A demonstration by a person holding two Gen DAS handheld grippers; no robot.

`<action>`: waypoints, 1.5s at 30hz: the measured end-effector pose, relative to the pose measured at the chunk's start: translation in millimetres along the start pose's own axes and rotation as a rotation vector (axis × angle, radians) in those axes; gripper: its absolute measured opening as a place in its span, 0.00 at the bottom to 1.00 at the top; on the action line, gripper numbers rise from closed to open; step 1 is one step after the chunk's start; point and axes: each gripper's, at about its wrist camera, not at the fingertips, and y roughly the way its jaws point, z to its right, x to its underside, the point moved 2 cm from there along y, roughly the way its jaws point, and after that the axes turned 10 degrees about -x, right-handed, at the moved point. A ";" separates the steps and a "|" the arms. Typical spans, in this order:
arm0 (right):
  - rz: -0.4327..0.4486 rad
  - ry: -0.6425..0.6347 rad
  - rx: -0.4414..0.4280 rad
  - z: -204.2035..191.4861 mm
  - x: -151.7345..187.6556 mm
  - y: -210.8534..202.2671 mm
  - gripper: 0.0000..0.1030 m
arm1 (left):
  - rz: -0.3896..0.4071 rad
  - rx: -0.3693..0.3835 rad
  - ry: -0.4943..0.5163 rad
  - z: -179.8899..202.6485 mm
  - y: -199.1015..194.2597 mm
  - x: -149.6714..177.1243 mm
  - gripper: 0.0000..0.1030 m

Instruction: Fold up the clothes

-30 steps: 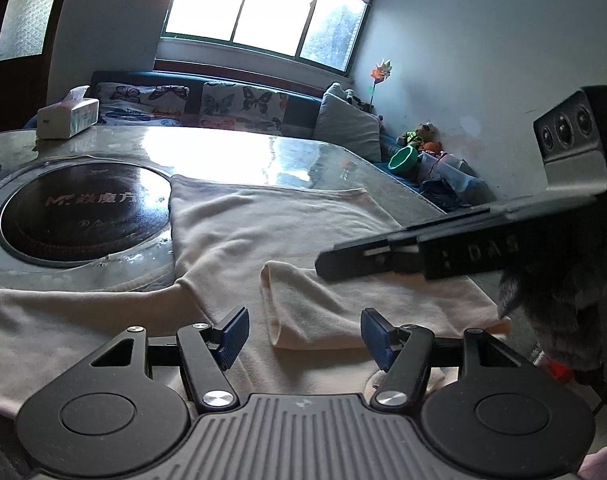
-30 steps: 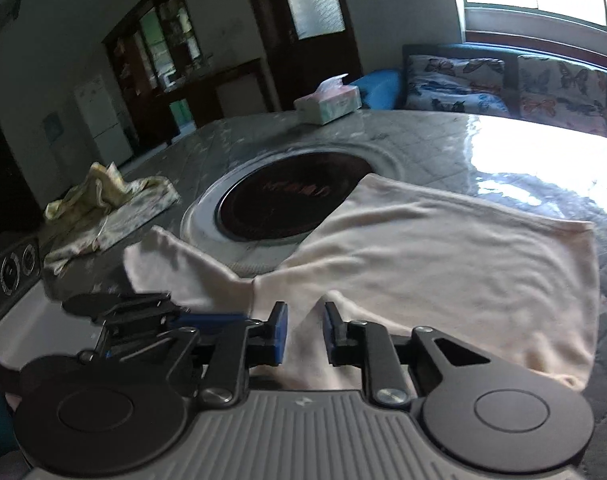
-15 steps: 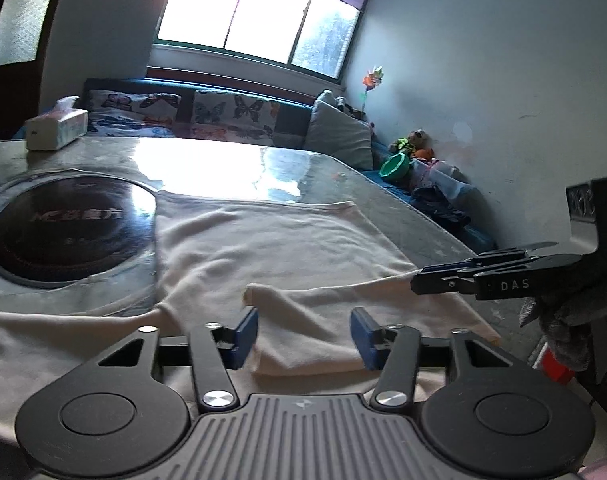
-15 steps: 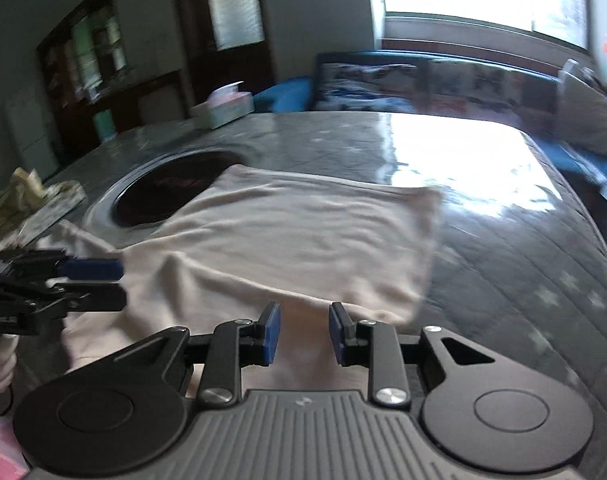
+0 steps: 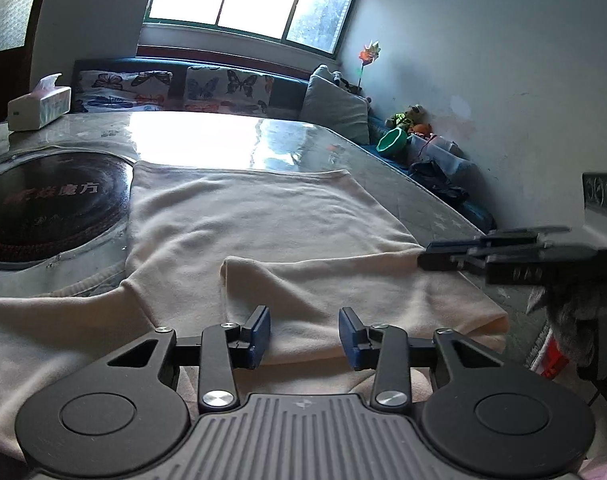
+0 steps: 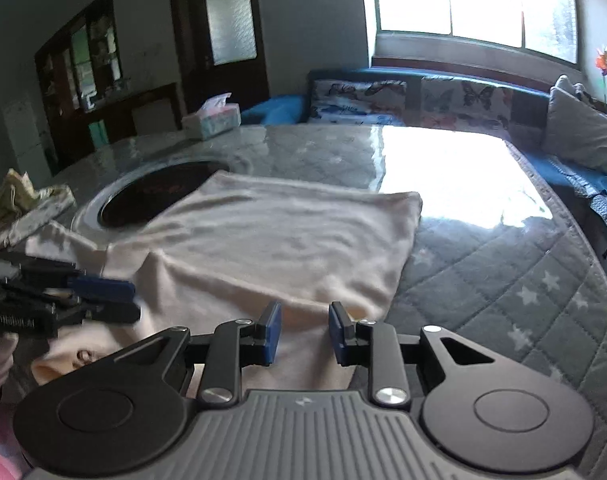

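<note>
Garment [image 5: 263, 224] flat; left tongs [image 5: 304, 334] closing, angled down over folded sleeve

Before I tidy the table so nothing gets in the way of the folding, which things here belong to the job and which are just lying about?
Job:
- cream garment, spread flat
- left tool, closing over its near fold
- right tool at its near edge

Lying about:
- tissue box
- round cooktop, partly under the garment
- crumpled cloth at the far edge
- green bowl, off the table
</note>
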 end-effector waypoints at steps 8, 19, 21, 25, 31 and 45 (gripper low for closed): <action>-0.010 -0.076 -0.037 -20.8 -9.8 3.6 0.25 | 0.031 -0.053 -0.049 -16.3 -23.6 -1.7 0.39; -0.098 -0.262 -0.172 -84.5 -29.9 61.3 0.22 | 0.105 -0.284 -0.187 -80.7 -80.7 6.6 0.41; -0.108 -0.281 -0.187 -94.5 -30.0 72.5 0.16 | 0.109 -0.333 -0.214 -93.7 -88.1 10.2 0.41; -0.129 -0.299 -0.197 -105.7 -26.7 85.8 0.14 | 0.117 -0.415 -0.276 -118.3 -102.4 17.2 0.42; -0.123 -0.320 -0.241 -116.1 -30.1 77.0 0.14 | 0.139 -0.548 -0.338 -147.2 -117.5 24.0 0.46; -0.111 -0.307 -0.284 -124.2 -31.0 64.0 0.15 | 0.108 -0.752 -0.485 -192.8 -114.4 32.8 0.53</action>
